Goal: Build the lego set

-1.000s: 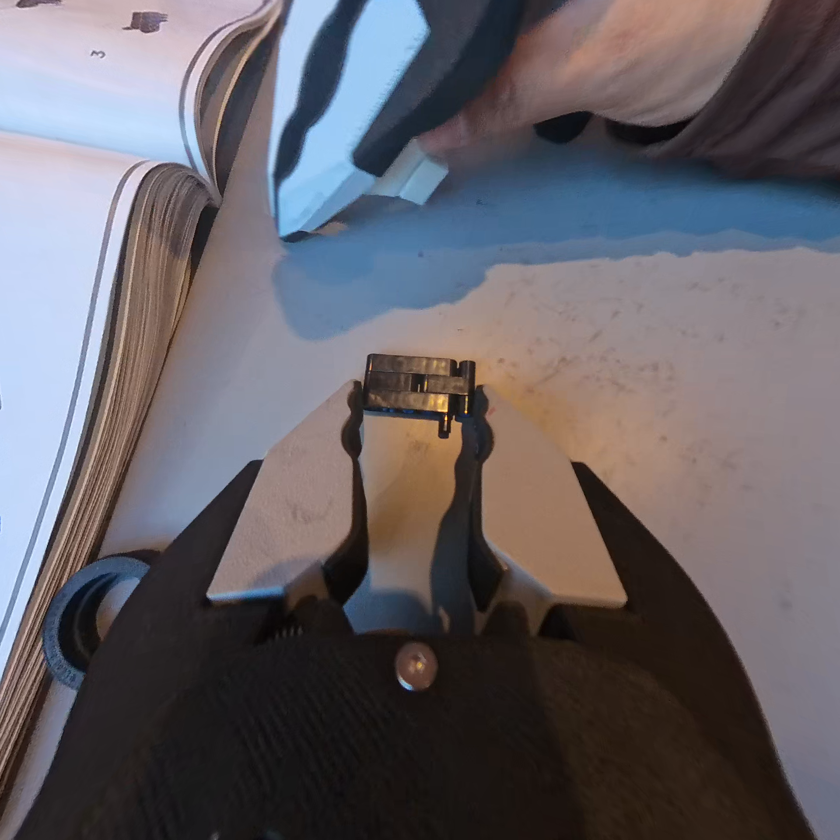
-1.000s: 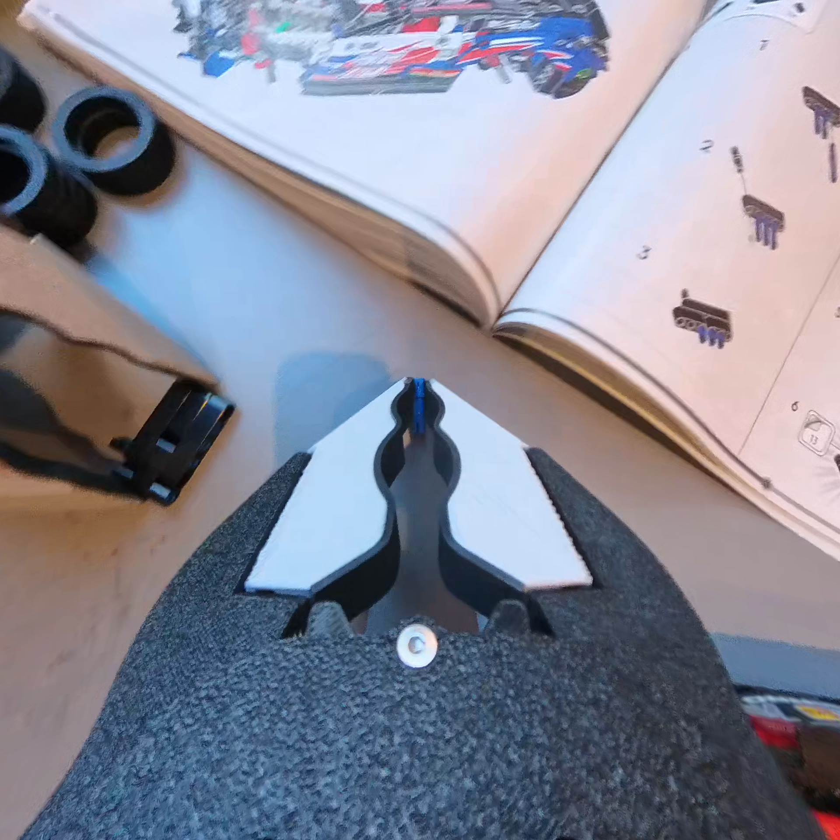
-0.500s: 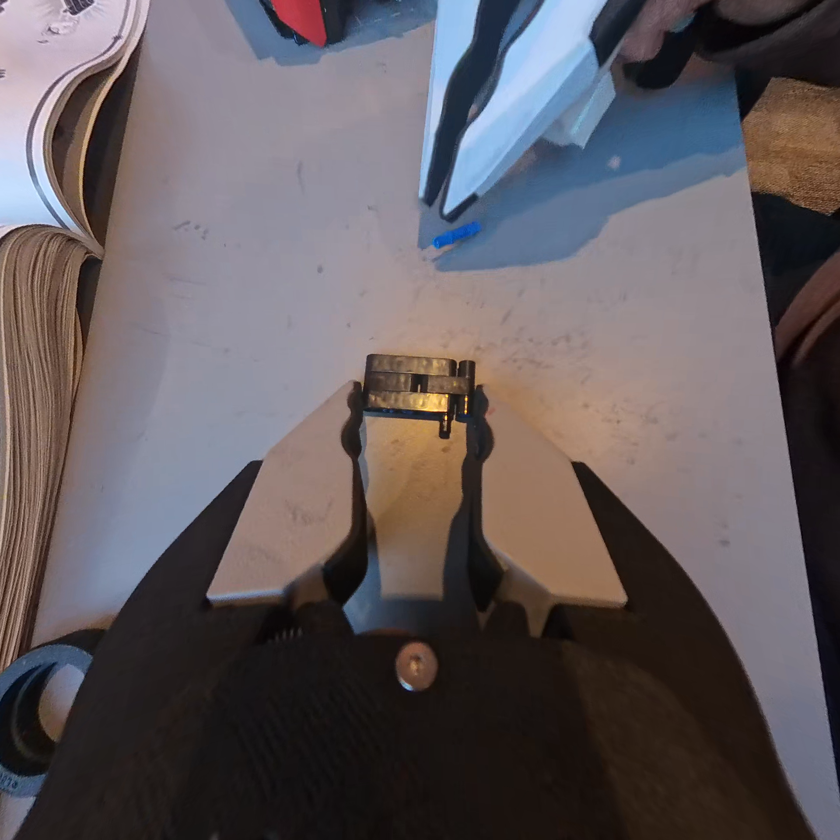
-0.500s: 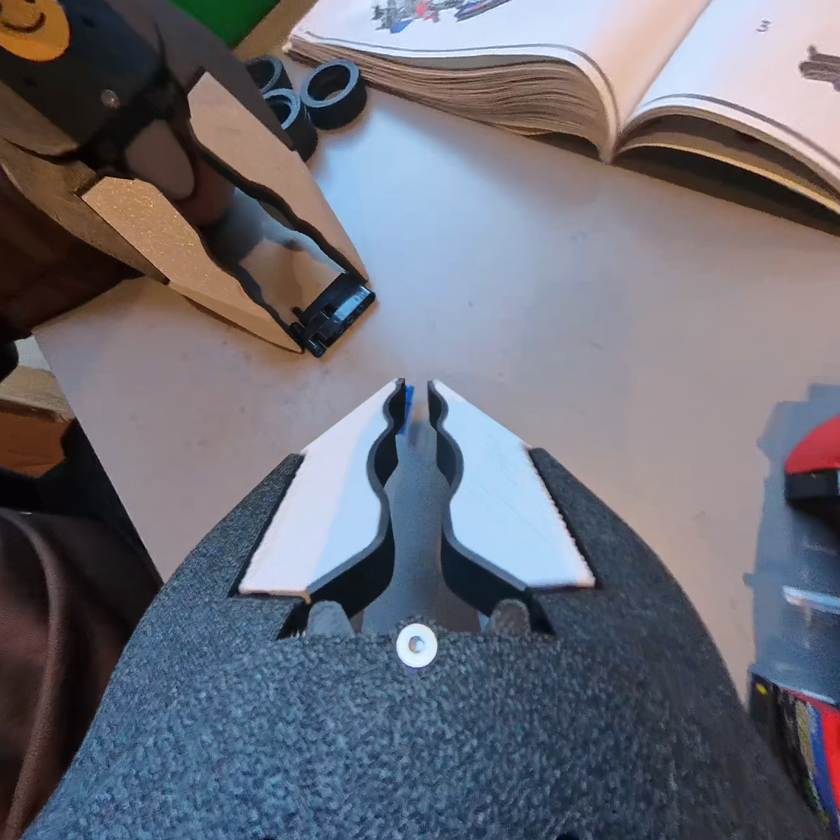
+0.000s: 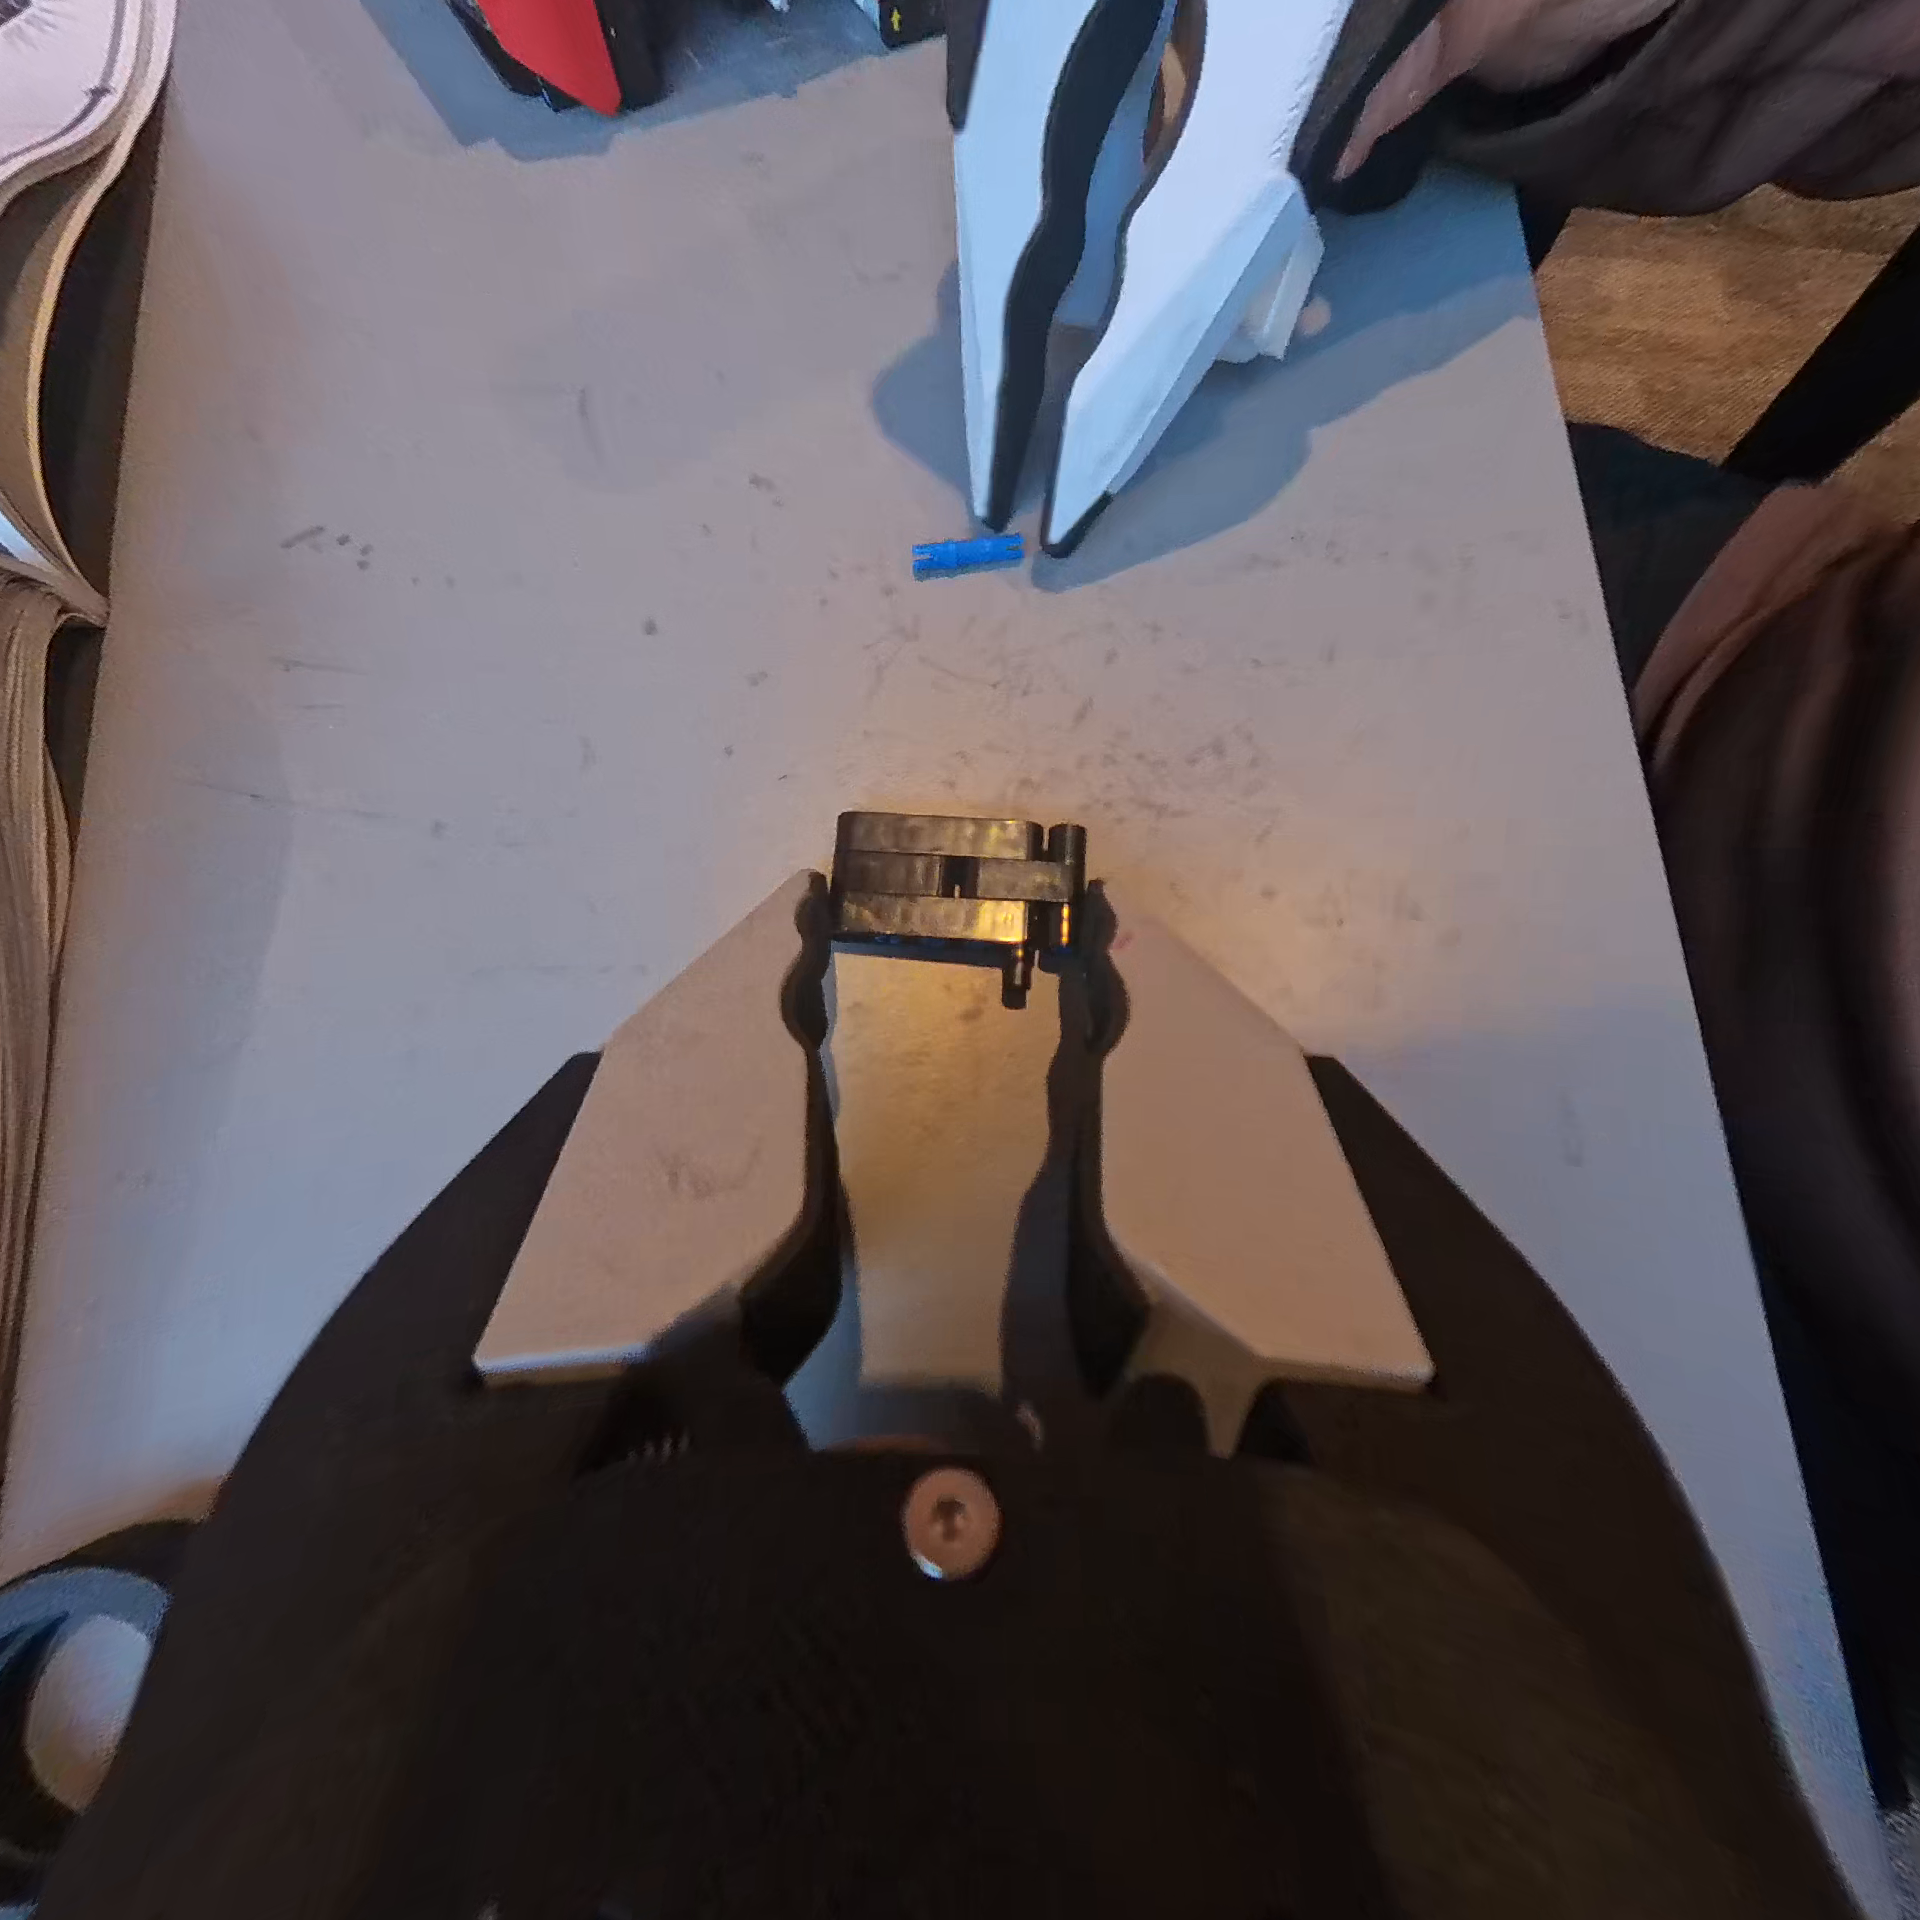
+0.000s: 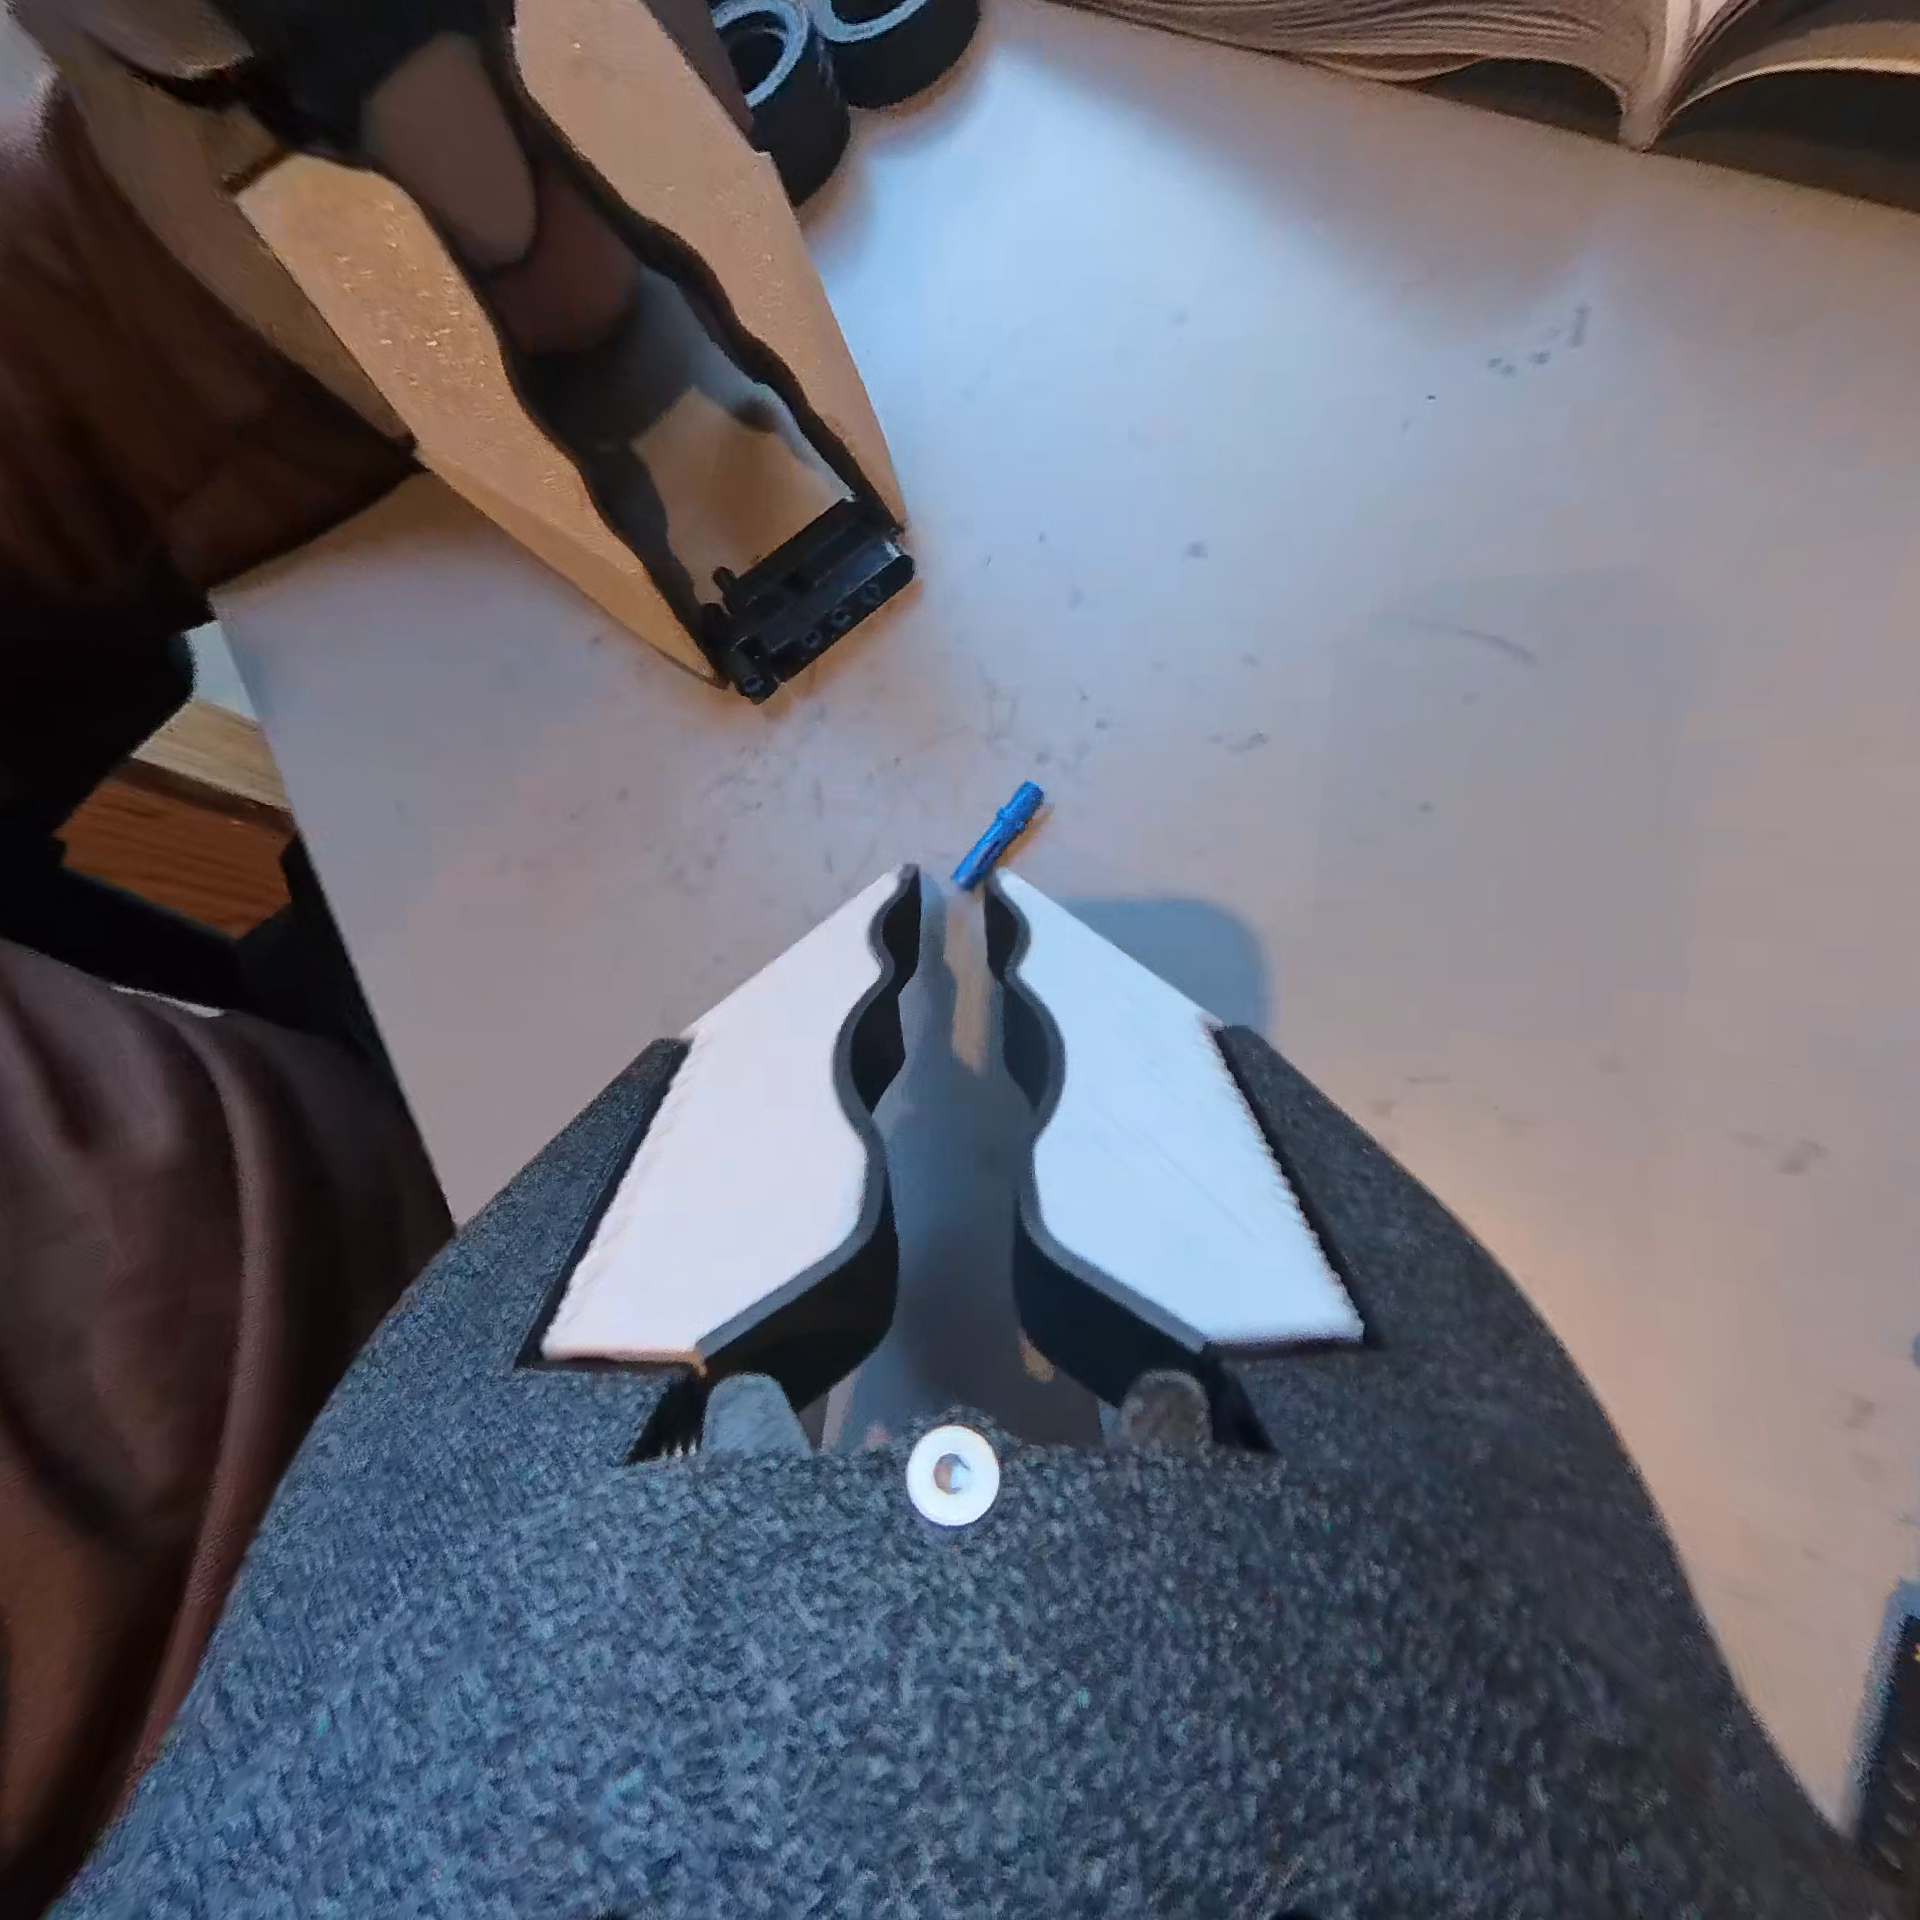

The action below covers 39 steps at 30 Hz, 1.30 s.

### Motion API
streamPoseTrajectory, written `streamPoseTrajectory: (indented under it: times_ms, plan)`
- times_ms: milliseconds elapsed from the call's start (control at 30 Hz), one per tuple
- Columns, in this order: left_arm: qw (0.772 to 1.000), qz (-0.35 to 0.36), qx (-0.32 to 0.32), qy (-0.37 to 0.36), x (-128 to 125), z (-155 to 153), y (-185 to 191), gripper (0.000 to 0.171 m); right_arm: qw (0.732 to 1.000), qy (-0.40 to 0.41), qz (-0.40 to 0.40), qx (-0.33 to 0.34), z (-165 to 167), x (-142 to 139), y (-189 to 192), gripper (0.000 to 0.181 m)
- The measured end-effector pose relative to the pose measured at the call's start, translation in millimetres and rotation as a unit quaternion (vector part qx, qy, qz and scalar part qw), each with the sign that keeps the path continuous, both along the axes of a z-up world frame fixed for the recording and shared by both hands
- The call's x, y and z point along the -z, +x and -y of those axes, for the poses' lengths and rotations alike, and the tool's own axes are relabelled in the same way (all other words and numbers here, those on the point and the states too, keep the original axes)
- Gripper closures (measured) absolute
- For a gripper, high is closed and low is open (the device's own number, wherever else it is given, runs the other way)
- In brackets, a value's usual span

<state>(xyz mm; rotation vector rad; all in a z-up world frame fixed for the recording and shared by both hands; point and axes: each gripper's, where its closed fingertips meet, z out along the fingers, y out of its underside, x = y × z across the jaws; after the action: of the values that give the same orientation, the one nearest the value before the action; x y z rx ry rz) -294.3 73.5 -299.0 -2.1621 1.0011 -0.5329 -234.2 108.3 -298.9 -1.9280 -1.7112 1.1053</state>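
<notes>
My left gripper is shut on a small black lego assembly of stacked beams with a pin at its right end, held just above the white table. It also shows in the right wrist view. A small blue pin lies loose on the table; in the right wrist view the pin lies just beyond my right gripper's tips. My right gripper is open by a narrow gap and empty. In the left wrist view it points down at the table beside the pin.
An open instruction book lies at the table's far side and shows at the left edge in the left wrist view. Black tyres lie near it. Red and black parts sit at the back. The table edge runs along the right. The gap from one gripper's tips to the other's is roughly 8 centimetres.
My right gripper opened and let the blue pin drop onto the table, then drew back slightly. My left gripper kept its hold on the black assembly while the view shifted away from the book.
</notes>
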Motion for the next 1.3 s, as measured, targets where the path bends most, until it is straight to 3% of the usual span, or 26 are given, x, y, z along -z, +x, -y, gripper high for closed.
streamPoseTrajectory:
  times_ms: [200,467,667,767,867,967,1167,1300]
  plan:
    - [1.000,0.014,0.001,-0.012,-1.0,0.3,0.4,0.125,0.999,-0.022,0.001,-0.041,18.6,-0.7,1.8,0.173]
    - [1.000,-0.014,-0.006,0.012,1.2,-1.9,-0.7,0.126,0.996,0.006,0.010,0.088,-4.6,-2.7,3.4,0.159]
    - [1.000,-0.023,-0.009,0.019,1.8,-2.3,-0.7,0.125,0.983,0.127,0.017,0.131,-26.8,-13.2,10.1,0.167]
    - [0.999,-0.024,-0.011,0.019,1.8,-2.5,-0.5,0.125,0.975,0.148,0.035,0.163,-45.4,-10.3,18.2,0.154]
    - [0.999,-0.024,-0.013,0.020,1.8,-3.0,-0.3,0.125,0.979,0.121,0.043,0.160,-44.9,2.9,17.6,0.155]
    - [0.999,-0.024,-0.015,0.020,1.8,-3.5,0.3,0.125,0.980,0.132,0.043,0.146,-48.3,3.5,14.5,0.177]
    - [0.999,-0.025,-0.007,0.030,-0.5,-2.7,4.5,0.125,0.993,0.095,-0.008,0.063,-16.8,-6.4,-1.5,0.177]
    - [0.998,-0.022,0.006,0.055,-6.5,-1.4,9.9,0.123,0.994,0.111,-0.012,0.002,4.6,-7.8,-3.1,0.177]
